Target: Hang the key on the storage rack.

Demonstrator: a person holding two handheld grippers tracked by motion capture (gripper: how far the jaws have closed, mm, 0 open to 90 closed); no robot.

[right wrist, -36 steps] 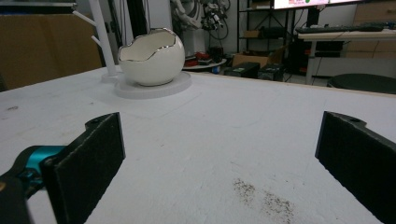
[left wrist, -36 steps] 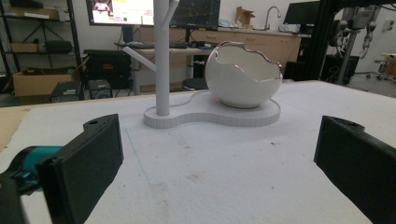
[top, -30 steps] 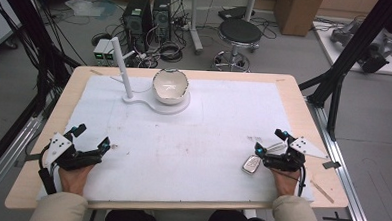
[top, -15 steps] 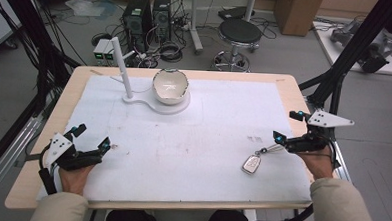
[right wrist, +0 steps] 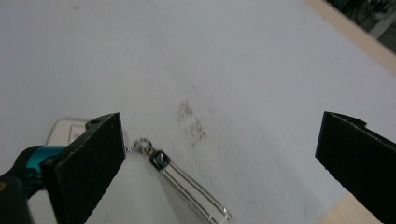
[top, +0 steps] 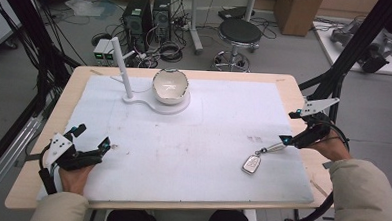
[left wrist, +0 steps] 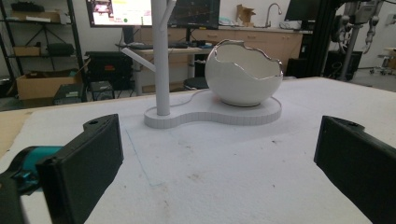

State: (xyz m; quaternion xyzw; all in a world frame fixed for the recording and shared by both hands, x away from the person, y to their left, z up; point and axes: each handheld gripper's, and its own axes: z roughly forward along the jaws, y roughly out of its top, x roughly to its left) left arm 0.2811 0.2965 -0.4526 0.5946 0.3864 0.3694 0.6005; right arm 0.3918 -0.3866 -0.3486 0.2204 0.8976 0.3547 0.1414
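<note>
The right gripper (top: 289, 127) has pulled back toward the table's right edge, jaws spread wide and holding nothing, leaving the car key (top: 252, 164) flat on the white mat (top: 207, 141) just beside it. The left gripper (top: 90, 137) stays parked near-left, also wide open, so the key looks released.

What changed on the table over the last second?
The right gripper drew back from the key fob toward the table's right edge, jaws open, leaving the fob with its strap stretched out. The left gripper, bowl and stand stayed put.
</note>
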